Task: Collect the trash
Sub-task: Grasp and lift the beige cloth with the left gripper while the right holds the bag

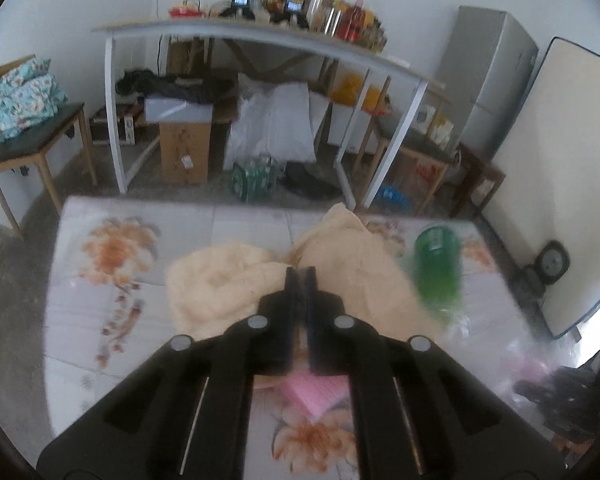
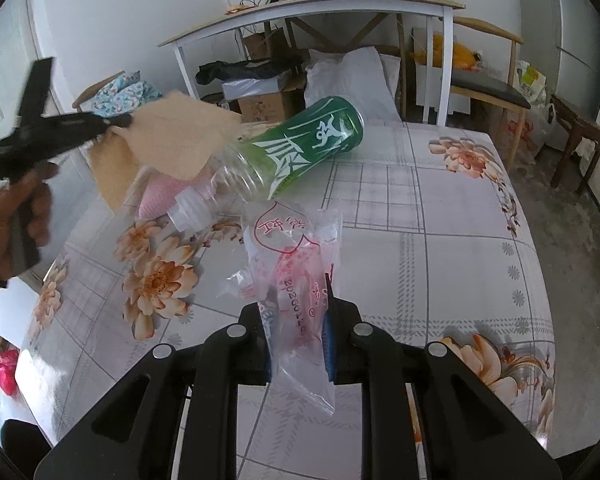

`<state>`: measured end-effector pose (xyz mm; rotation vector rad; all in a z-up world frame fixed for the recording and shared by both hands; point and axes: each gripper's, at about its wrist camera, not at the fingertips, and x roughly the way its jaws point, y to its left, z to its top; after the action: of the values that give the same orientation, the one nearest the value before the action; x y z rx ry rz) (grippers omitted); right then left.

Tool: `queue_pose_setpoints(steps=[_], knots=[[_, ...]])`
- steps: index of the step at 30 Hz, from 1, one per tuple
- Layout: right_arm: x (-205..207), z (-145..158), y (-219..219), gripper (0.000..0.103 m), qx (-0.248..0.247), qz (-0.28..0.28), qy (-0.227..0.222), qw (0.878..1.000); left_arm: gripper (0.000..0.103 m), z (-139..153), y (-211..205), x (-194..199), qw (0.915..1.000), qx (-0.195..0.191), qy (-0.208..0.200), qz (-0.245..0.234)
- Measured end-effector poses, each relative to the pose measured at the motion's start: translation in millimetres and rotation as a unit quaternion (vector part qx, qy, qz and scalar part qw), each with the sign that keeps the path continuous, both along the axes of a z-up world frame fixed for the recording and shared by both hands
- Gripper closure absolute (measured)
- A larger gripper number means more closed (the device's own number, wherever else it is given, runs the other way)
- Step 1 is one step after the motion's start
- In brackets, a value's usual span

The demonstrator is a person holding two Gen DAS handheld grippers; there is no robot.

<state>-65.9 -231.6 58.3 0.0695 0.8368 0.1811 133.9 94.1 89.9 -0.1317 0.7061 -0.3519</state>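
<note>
White-walled room with a cluttered desk [image 2: 312, 4] beyond my floral-clothed worktop [image 2: 440, 248], where the green-labelled bottle [image 2: 300, 144] lies; my left tool [image 1: 300, 276] pinches beige paper [image 2: 168, 136], my right tool [image 2: 300, 300] a clear plastic bag [image 2: 296, 264].

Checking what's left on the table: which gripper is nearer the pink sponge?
Left. The left gripper holds tan paper just above the pink sponge; the right gripper is farther back.

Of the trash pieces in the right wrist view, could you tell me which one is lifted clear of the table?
The beige paper napkin, pinched in the left gripper; the green-labelled plastic bottle lies on the tablecloth.
</note>
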Motion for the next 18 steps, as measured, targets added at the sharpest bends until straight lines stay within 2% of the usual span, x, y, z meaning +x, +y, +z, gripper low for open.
queue_pose_setpoints(steps=[4,8,10,14,18], knots=[[-7.0,7.1,4.8,0.085,0.000,0.008,-0.012,1.000,0.100,32.1,15.9,-45.7,0.9996,-0.006,-0.026,0.000],[-18.2,18.9,14.8,0.085,0.001,0.023,-0.028,0.999,0.100,60.1,47.4,-112.1,0.9988,-0.024,-0.042,0.012],[-24.9,26.6,21.9,0.085,-0.002,0.032,-0.039,0.999,0.100,67.9,62.7,-141.5,0.9983,-0.025,-0.048,0.022],[-37.4,38.4,35.9,0.085,-0.011,0.050,-0.054,0.997,0.100,81.4,106.5,-227.0,0.9962,-0.030,-0.060,0.056],[-49.6,46.4,53.9,0.085,-0.021,0.073,-0.063,0.995,0.100,74.7,159.3,-315.0,0.9919,-0.027,-0.054,0.112]])
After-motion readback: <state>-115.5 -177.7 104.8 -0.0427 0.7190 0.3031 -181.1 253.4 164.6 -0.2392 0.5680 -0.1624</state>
